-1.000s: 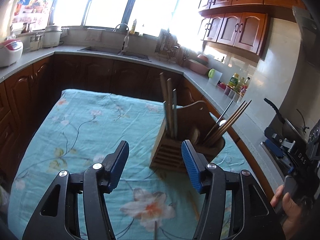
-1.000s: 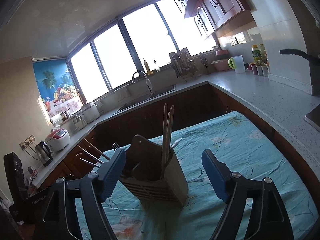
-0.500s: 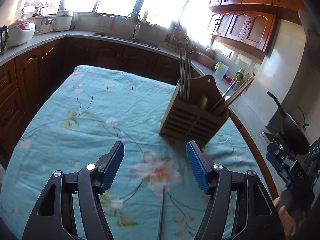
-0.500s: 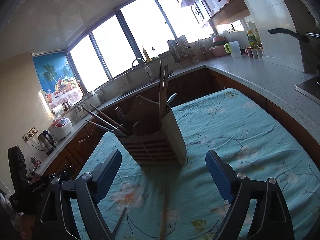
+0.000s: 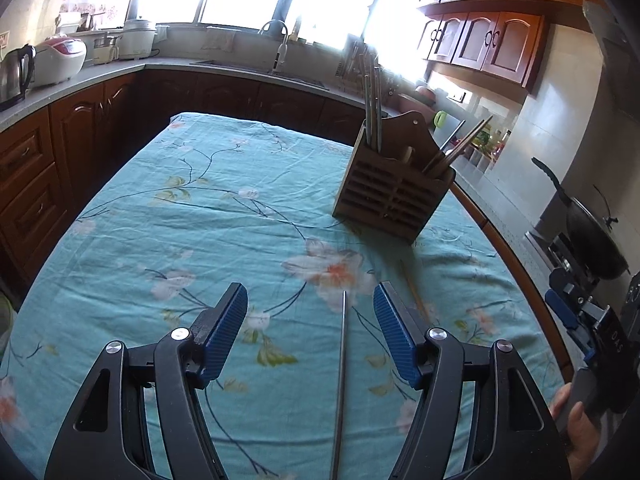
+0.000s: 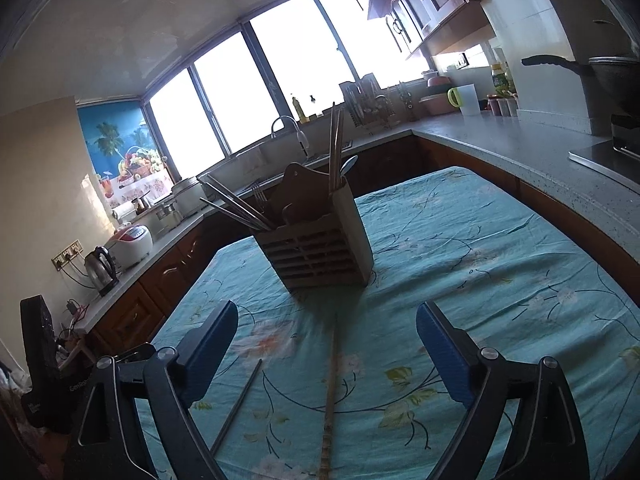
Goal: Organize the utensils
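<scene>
A: Grippers?

B: Left gripper [image 5: 310, 320] has its jaws apart, nothing gripped; they have just been opening. A thin metal chopstick [image 5: 341, 376] lies flat on the cloth in the gap, pads clear of it on both sides. Right gripper [image 6: 326, 350] is spread wider, also just been opening, also released. A wooden chopstick [image 6: 330, 396] lies between its jaws, untouched.

A: Anything in the way?

B: Not near the sticks. Both lie loose on the teal floral tablecloth [image 5: 168, 216], wrinkled fabric, nothing over them. Beyond them stands the wooden utensil holder [image 5: 390, 196]: boxy, slatted front, arched back board, upright on the cloth. It already holds upright chopsticks on one side and leaning ones on the other.

A: Differences between views?

B: The left view shows the metal stick centred and the wooden one [image 5: 414, 288] off to the right, partly behind the right-hand finger. It also shows a hand [image 5: 576, 424] on the other tool at the right edge. The right view has the wooden stick centred and the metal one [image 6: 238, 404] to the left, plus a fork and spoon in the holder [image 6: 320, 248].

A: Background?

B: Dark wood cabinets, grey speckled counter [image 6: 500, 140], sink and tap under blown-out windows, rice cooker [image 5: 60, 60] and kettle [image 6: 102, 266] on the far side, black wok [image 5: 592, 232] on the stove.
</scene>
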A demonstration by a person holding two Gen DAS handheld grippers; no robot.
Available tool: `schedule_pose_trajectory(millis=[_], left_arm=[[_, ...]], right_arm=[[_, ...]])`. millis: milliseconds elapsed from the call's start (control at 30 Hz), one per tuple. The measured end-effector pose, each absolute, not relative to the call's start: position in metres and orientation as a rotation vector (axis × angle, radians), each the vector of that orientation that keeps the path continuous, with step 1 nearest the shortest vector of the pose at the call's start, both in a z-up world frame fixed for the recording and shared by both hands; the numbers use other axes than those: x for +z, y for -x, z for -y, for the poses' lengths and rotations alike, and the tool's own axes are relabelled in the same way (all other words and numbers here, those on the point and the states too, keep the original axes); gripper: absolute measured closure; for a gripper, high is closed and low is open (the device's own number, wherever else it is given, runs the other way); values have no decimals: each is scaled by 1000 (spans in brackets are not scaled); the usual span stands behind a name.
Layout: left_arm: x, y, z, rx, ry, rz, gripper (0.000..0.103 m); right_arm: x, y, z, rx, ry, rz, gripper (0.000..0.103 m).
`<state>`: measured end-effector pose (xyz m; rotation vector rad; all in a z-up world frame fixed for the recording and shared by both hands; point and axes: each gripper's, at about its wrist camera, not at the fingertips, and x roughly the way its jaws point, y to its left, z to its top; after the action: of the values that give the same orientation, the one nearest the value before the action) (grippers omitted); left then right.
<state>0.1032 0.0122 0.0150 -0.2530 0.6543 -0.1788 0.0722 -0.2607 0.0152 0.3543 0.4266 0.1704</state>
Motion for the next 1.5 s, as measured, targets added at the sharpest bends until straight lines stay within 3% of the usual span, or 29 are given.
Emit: schedule_pose_trajectory(millis=[233, 333, 400, 433, 633, 867, 1500], left_arm=[[27, -79, -11, -184, 237, -594, 29], [43, -70, -13, -178, 236, -529, 16], [51, -60, -14, -156, 235, -465, 1], [53, -55, -14, -145, 231, -433, 0], [39, -40, -2, -81, 142, -362, 0], [7, -33, 12, -56, 75, -373, 0], [-12, -19, 20, 22, 7, -357, 0]], right_arm=[[28, -43, 252, 166, -269, -342, 7], [50, -34, 249, 183, -211, -289, 1], [63, -26, 248, 194, -184, -245, 0], [68, -21, 247, 187, -173, -221, 0], [50, 1, 245, 127, -125, -108, 0], [11, 0, 247, 82, -124, -148, 0], [-11, 17, 249, 59, -130, -129, 0]])
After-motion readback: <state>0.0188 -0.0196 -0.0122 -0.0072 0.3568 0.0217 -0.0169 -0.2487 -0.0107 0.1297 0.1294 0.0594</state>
